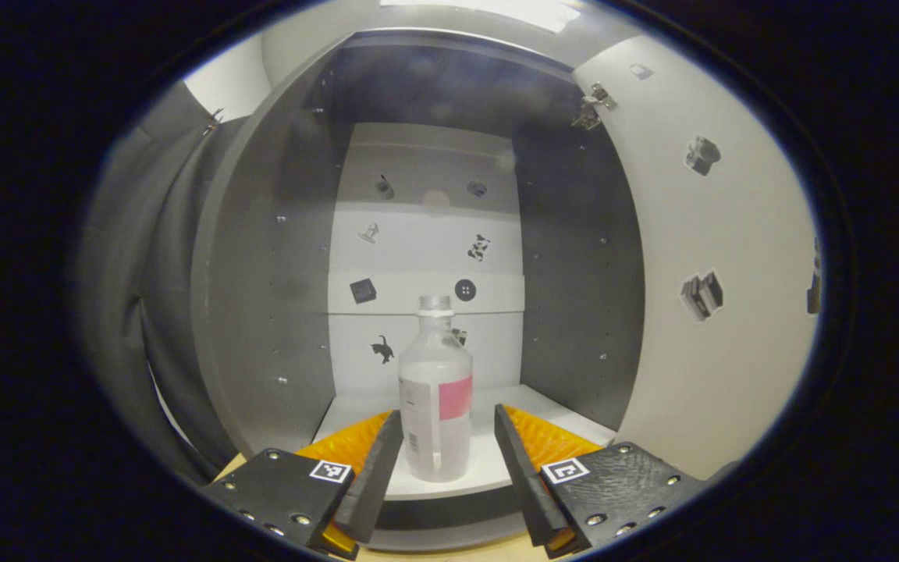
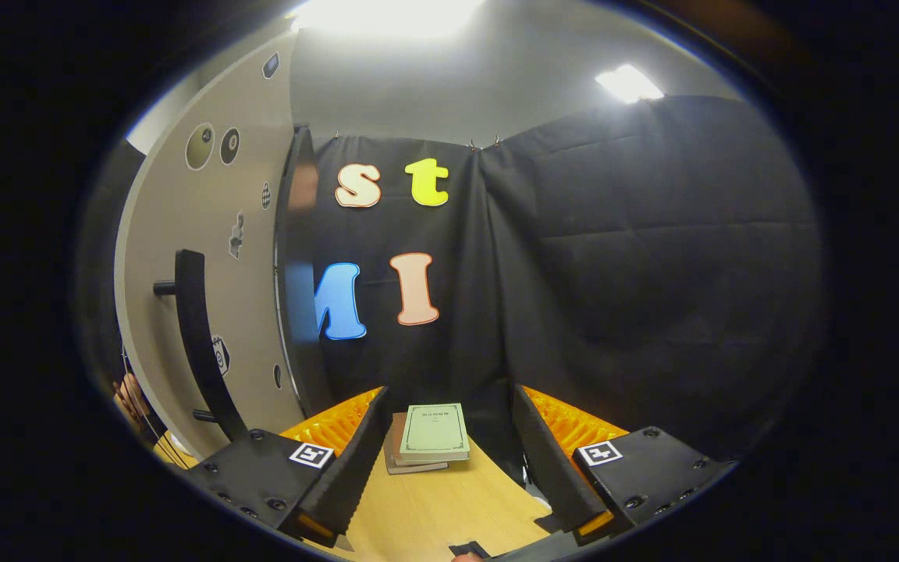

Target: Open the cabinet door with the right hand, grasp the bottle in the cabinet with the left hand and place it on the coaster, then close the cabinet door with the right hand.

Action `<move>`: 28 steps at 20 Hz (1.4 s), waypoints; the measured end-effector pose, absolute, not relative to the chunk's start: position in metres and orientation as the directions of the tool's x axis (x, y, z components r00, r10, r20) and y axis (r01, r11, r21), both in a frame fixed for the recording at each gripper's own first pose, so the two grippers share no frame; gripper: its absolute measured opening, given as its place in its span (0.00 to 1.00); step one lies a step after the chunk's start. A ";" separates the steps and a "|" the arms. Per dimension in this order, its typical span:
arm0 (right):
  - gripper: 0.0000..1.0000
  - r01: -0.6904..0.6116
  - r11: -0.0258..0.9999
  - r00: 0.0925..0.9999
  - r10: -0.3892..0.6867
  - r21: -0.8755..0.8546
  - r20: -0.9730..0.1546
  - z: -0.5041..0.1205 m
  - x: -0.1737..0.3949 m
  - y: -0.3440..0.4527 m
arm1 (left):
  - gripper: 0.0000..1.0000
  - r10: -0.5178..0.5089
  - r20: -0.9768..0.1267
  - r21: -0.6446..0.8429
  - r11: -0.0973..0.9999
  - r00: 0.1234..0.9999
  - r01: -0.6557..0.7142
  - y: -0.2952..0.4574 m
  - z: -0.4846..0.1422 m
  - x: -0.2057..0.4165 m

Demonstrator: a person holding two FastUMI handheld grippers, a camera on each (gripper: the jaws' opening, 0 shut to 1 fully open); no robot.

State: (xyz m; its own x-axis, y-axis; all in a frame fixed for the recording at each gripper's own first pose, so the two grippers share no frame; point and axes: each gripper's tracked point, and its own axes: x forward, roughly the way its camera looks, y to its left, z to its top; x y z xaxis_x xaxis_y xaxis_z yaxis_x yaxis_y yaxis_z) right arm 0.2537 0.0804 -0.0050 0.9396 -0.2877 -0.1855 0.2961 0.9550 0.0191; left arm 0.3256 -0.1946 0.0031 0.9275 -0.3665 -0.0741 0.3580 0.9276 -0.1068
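The cabinet door [image 1: 723, 257] stood swung wide to the right in the left gripper view, baring a pale shelf [image 1: 488, 460] on which the bottle [image 1: 435, 390] stood upright, its long axis vertical and its capped neck topmost. The left gripper [image 1: 448, 457] faced straight into the opening with jaws spread, and the bottle's lower body showed squarely in the gap between the two fingers, apparently just beyond their tips; neither finger could be seen touching it. That alignment was the hinge of the coming move: a short push straight forward looked enough to bracket the bottle before pinching it across its width.

In the right gripper view the right gripper [image 2: 449, 468] hung over the wooden tabletop [image 2: 449, 507], jaws likewise spread and holding nothing, with a small stack of books [image 2: 430, 437] lying beyond its tips. The door's outer face and its dark bar handle [image 2: 198, 343] lay off to that gripper's left, apart from the fingers. The left hand was plainly the nearer to the bottle.
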 end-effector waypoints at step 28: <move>0.98 0.360 0.932 0.910 -0.345 0.025 -0.230 -0.020 0.251 0.076 | 0.70 -0.390 -0.060 -0.145 0.914 0.919 0.378 -0.201 -0.008 0.370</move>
State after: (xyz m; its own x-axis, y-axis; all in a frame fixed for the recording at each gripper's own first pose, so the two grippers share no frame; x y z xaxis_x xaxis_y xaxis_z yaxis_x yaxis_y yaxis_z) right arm 0.2511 0.0764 -0.0197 0.9097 -0.3454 -0.2304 0.3605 0.9324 0.0254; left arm 0.3705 -0.2011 -0.0080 0.9190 -0.3898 -0.0595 0.3783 0.9142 -0.1454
